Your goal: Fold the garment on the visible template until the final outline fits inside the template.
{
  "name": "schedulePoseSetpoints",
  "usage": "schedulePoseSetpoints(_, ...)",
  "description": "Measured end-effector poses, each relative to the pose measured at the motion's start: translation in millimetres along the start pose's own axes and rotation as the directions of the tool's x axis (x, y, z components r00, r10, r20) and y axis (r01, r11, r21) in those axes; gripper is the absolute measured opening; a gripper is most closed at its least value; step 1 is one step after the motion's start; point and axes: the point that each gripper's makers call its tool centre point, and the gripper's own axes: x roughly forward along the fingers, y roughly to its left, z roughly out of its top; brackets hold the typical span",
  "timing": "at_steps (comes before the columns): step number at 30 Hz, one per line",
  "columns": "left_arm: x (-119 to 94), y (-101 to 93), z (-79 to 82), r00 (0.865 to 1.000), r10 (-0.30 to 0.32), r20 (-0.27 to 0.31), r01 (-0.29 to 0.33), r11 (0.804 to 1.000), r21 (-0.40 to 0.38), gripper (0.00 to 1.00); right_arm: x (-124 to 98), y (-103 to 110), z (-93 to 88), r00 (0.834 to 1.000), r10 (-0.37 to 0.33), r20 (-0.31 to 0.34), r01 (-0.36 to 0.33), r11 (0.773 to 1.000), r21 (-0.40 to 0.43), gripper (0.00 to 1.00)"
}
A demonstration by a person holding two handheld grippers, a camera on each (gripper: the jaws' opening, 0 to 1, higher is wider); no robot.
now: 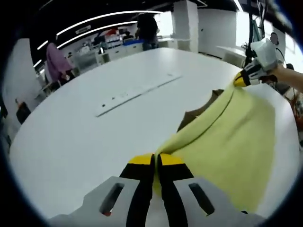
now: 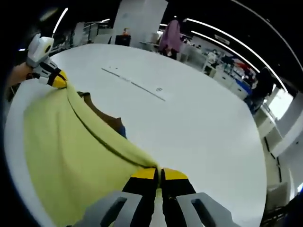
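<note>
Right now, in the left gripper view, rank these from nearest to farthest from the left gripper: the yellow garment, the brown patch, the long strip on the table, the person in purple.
1. yellow garment, clamped in the left gripper
2. brown patch, beyond the taut edge, right of centre
3. long strip, mid-table
4. person in purple, past the table's far left edge

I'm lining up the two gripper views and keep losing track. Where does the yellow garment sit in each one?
Left gripper view: the yellow garment fills the lower right, running from the left gripper up to the right gripper at the upper right.
Right gripper view: the garment fills the lower left, running from the right gripper up to the left gripper at the upper left.
Shared landmark: the long pale strip on the white table.
</note>
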Motion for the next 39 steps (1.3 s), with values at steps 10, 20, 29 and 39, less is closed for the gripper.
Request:
schedulePoseSetpoints(10,-3.9,-0.3,-3.0,0.999,-0.035,-0.021,0.036,0.997,0.069,0.09,-7.0,10.0,12.1,0.994,0.092,0.052,-0.089,0.994,-0.061,0.25)
schedulePoseSetpoints(20,-11.0,-5.0,-7.7,0.994,-0.101,-0.044,0.108,0.973,0.203,0.19,-1.0,28.5,14.7,0.986,0.161,0.047,-0.146,0.961,-0.234,0.26)
schedulePoseSetpoints(29,0.2,4.8,-4.7,0.999,-0.041,-0.016,0.043,0.988,0.148,0.06,4.1,17.0,16.5,0.993,0.106,0.058,-0.094,0.978,-0.184,0.0)
schedulePoseSetpoints(39,3.0,20.7,7.9,0.997,0.019,0.078,-0.003,0.979,-0.204,0.05,8.0,-5.0,18.1,0.996,0.029,0.081,-0.041,0.989,0.143,0.04)
